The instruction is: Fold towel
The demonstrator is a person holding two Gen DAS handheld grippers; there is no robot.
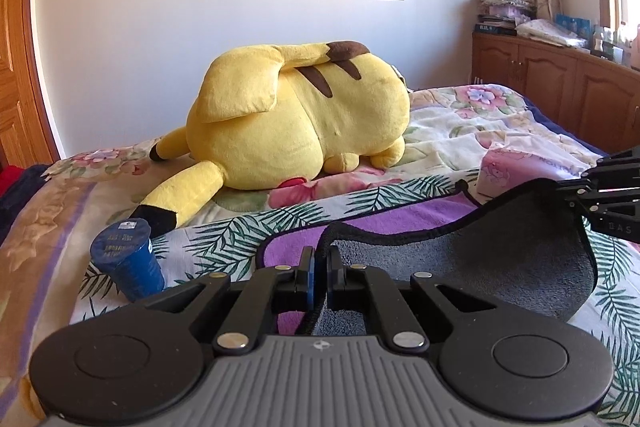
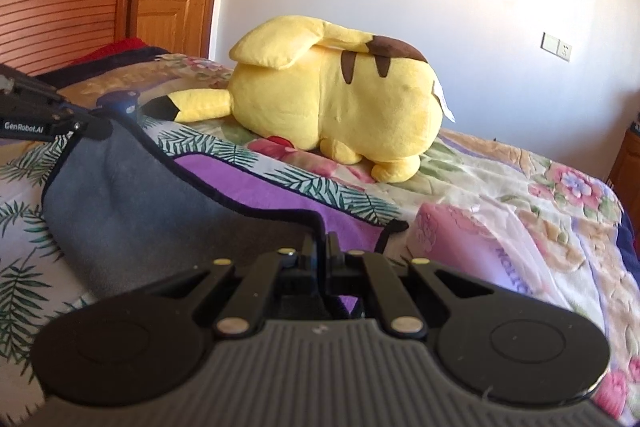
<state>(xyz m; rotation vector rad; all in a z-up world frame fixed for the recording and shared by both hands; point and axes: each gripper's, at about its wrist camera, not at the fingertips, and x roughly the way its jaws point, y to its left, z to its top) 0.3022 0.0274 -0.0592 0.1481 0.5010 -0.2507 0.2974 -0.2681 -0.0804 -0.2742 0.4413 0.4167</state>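
Grey-and-purple towel (image 1: 460,251) lies on the bed (image 1: 460,123), its near edge lifted, one corner clamped in each of the left gripper (image 1: 320,267) and right gripper (image 2: 322,247). Carry both forward level, probably to the far edge.

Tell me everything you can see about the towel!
The towel is soft and fuzzy-looking, purple on one side and grey on the other, with a dark sewn edge. It lies on the flowery bed cover, in front of the big yellow plush toy. Its near edge is lifted, showing the grey side, with the purple side flat beyond. The left tongs pinch one corner shut, and the right tongs pinch the other. A pink tissue pack sits just past it.
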